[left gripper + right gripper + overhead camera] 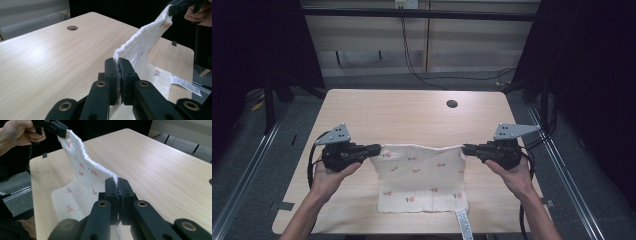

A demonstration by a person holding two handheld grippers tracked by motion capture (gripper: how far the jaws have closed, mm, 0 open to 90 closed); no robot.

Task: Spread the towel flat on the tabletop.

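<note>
A small cream knitted cloth point(421, 177) with little red flower prints hangs over the pale wooden table point(412, 115), its lower part resting near the front edge. The left gripper point(376, 148) and the right gripper point(466, 148) each pinch a top corner. It looks light and limp, sagging between them; corners seem the best hold.

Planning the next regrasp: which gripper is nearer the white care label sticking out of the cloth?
Right. The right gripper pinches the cloth's far right corner, on the same side as the care label at the near edge. The left gripper holds the opposite corner.
</note>
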